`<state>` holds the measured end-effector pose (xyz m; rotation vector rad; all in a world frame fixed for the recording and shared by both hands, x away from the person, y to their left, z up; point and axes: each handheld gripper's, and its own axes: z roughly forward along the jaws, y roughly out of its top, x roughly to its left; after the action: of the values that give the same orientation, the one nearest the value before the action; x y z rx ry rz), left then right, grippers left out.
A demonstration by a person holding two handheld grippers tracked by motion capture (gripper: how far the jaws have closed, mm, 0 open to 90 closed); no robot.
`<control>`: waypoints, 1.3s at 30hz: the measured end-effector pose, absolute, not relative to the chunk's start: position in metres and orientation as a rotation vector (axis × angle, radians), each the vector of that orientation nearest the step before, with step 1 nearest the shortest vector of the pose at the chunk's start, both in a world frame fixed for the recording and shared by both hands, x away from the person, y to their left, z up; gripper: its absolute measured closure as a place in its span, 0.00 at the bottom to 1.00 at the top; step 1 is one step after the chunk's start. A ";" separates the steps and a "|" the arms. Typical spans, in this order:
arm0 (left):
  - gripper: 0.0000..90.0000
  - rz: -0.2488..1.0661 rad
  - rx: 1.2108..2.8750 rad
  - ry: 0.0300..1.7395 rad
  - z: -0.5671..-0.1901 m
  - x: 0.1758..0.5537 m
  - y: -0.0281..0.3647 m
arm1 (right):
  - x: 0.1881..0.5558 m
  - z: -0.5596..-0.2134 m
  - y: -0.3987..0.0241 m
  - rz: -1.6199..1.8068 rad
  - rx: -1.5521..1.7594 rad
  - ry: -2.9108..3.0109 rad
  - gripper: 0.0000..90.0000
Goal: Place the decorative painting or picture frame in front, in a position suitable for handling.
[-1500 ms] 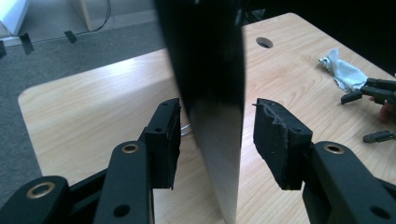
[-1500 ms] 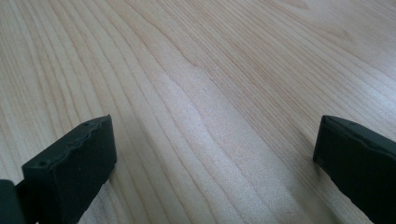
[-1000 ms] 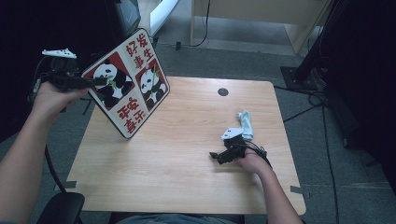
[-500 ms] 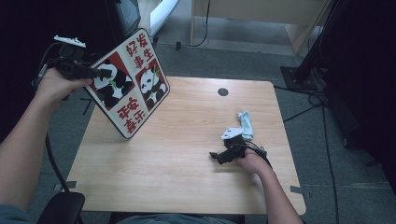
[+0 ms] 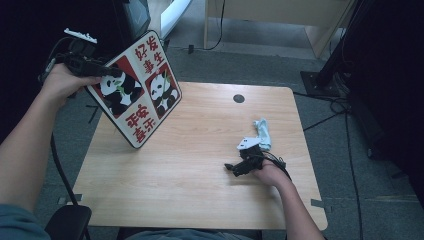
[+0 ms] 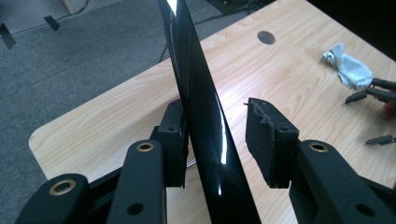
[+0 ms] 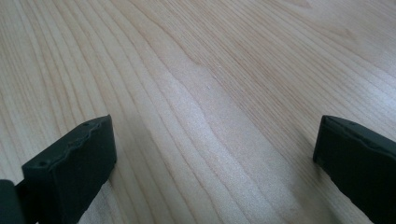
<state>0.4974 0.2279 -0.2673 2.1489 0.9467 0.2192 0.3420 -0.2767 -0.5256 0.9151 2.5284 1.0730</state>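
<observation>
A flat board [image 5: 145,95] printed with pandas and red Chinese characters stands tilted on the left part of the wooden table [image 5: 200,175], its lower corner on the tabletop. My left gripper [image 5: 111,73] reaches over its upper left edge. In the left gripper view the glossy black edge of the board [image 6: 205,116] runs between the jaws, which have just been closing. The left pad [image 6: 173,140] lies against it and the right pad [image 6: 268,140] stands a little off. My right gripper [image 5: 231,167] rests open on the table, with bare wood between its pads [image 7: 70,163].
A crumpled pale cloth [image 5: 262,132] lies just beyond the right gripper, also seen as the cloth [image 6: 350,67] in the left gripper view. A round cable hole [image 5: 239,98] sits near the table's far edge. Grey carpet and cables surround the table.
My left hand and gripper have moved right and slightly up onto the board's upper edge. The board keeps its tilt. The right hand has stayed still.
</observation>
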 end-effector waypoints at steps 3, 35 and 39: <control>0.67 0.187 2.145 0.943 -0.263 0.503 0.227 | 0.342 -0.526 -0.277 1.072 0.915 2.529 0.00; 0.74 0.072 2.300 1.022 -0.254 0.553 0.197 | 0.341 -0.526 -0.277 1.073 0.918 2.530 0.00; 0.75 0.073 2.313 1.025 -0.255 0.555 0.197 | 0.341 -0.526 -0.277 1.073 0.918 2.530 0.00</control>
<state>0.5546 0.1968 -0.2548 2.3128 1.0246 0.0733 0.3411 -0.2768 -0.5256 0.9177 2.5301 1.0733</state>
